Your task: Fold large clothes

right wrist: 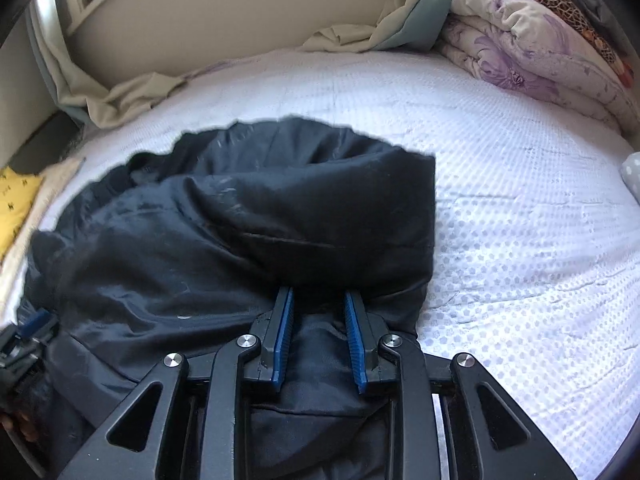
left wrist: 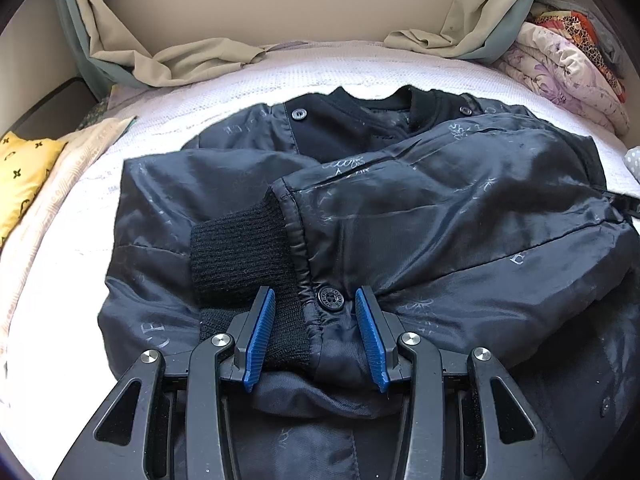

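A dark navy padded jacket [left wrist: 420,208] lies on the white bedspread [left wrist: 280,68], collar at the far side, both sleeves folded across its front. My left gripper [left wrist: 315,296] is open, its blue pads astride the jacket's near hem, with the ribbed black waistband [left wrist: 280,320] and a snap button [left wrist: 330,299] between them. A black knit cuff [left wrist: 236,256] lies just beyond. In the right wrist view the jacket [right wrist: 240,232] is bunched and raised. My right gripper [right wrist: 318,296] has its jaws partly closed around a thick fold of the jacket's edge; the fingertips are buried in fabric.
A folded floral quilt [left wrist: 568,68] is stacked at the far right of the bed. Beige and grey-green curtains [left wrist: 168,56] hang onto the far edge against the wall. A yellow patterned cloth [left wrist: 20,176] lies at the left edge. The left gripper shows at the left margin [right wrist: 28,340].
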